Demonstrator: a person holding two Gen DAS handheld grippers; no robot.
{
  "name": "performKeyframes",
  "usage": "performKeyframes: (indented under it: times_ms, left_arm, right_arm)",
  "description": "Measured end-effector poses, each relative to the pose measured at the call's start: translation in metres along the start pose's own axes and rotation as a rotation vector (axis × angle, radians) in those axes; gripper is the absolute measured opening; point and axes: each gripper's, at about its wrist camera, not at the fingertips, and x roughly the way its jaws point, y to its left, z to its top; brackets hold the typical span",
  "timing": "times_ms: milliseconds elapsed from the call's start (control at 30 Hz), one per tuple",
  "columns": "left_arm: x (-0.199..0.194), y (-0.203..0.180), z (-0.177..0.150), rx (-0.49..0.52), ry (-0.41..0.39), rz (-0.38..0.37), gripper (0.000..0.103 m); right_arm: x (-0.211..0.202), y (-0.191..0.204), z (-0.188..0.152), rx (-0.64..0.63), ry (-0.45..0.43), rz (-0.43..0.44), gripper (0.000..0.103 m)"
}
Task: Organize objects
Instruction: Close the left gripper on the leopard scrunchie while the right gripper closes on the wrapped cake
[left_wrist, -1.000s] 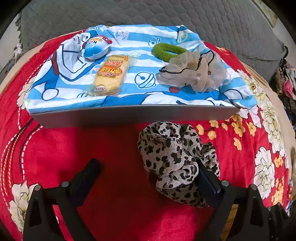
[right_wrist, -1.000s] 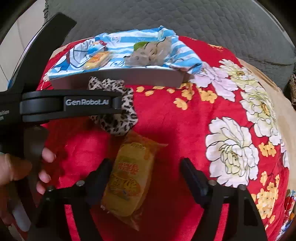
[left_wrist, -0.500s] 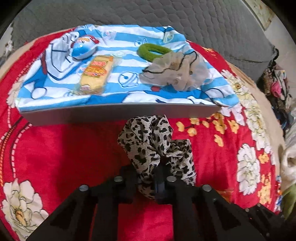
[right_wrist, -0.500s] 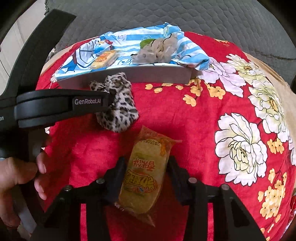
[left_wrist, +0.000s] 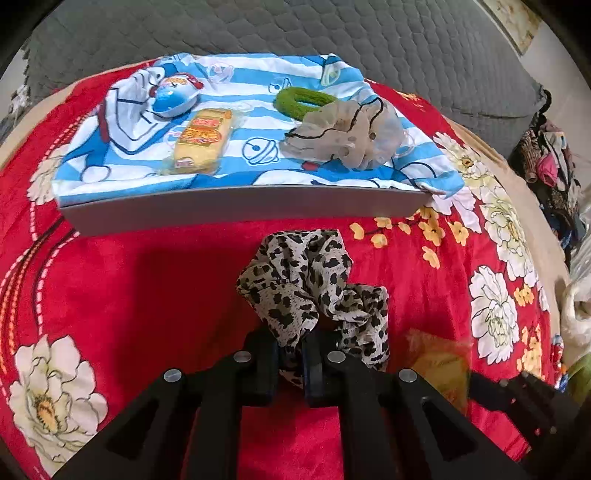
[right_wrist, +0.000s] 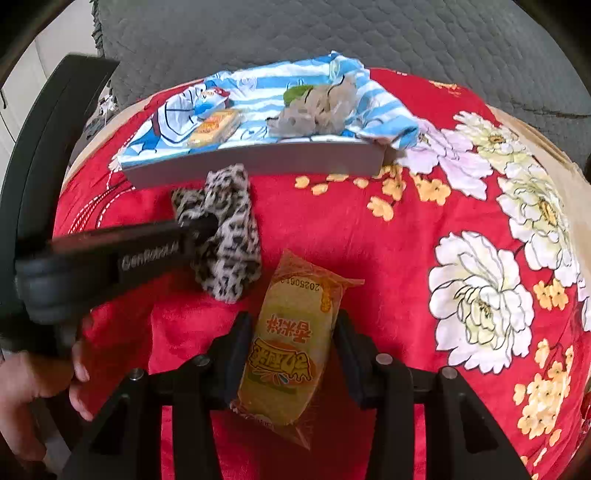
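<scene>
Left gripper (left_wrist: 290, 363): jaws pinched together on a fold of the leopard-print scrunchie (left_wrist: 314, 288), which lay on the red floral blanket (left_wrist: 147, 288) just before the grey tray (left_wrist: 240, 206). Right gripper (right_wrist: 291, 354): jaws clamped on the sides of a yellow snack packet (right_wrist: 291, 347), also on the blanket. Right wrist view alone showed that grip, plus a hand (right_wrist: 33, 387) on the left tool's handle; left wrist view showed only the packet's blurred corner. Tray, lined with a blue-striped cartoon cloth (left_wrist: 240, 85), held a second yellow snack packet (left_wrist: 201, 142), a blue egg-shaped capsule (left_wrist: 173, 99), a green hair tie (left_wrist: 303, 101) and a beige sheer scrunchie (left_wrist: 347, 140).
</scene>
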Motion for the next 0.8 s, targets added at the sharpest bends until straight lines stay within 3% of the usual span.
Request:
performKeyframes:
  times_ms: [800]
  left_arm:
    - [-0.099, -0.002, -0.019, 0.020, -0.153, 0.104, 0.009]
  right_arm:
    - [-0.063, 0.014, 0.019, -0.077, -0.199, 0.037, 0.045]
